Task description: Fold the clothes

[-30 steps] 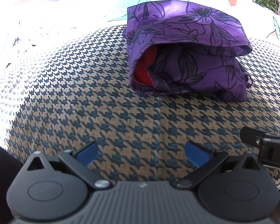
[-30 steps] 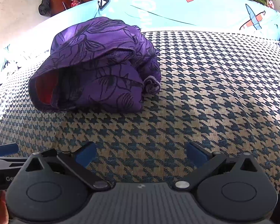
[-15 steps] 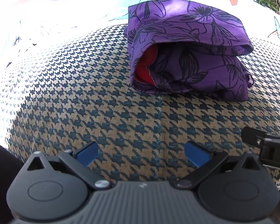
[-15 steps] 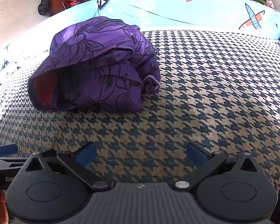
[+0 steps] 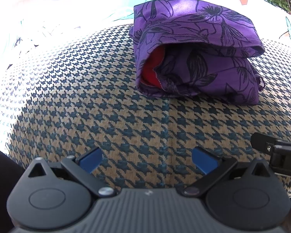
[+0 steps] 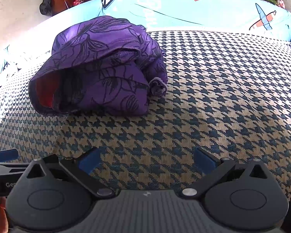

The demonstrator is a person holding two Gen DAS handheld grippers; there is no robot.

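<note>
My left gripper [image 5: 146,160] and right gripper [image 6: 145,160] are both spread, empty. The folded garment [image 5: 196,52] lies far of them on the houndstooth cloth [image 5: 87,97], long axis left-right, nearer my left.

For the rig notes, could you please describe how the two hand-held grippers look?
Both match: the left hand-held gripper and right hand-held gripper have ribbed grey bodies, black round housings, black linkage arms with silver pivots, and blue fingertip pads.

White "D" on the right gripper [image 5: 285,155]; white "Ge", cut off, on the left gripper [image 6: 3,170].
</note>
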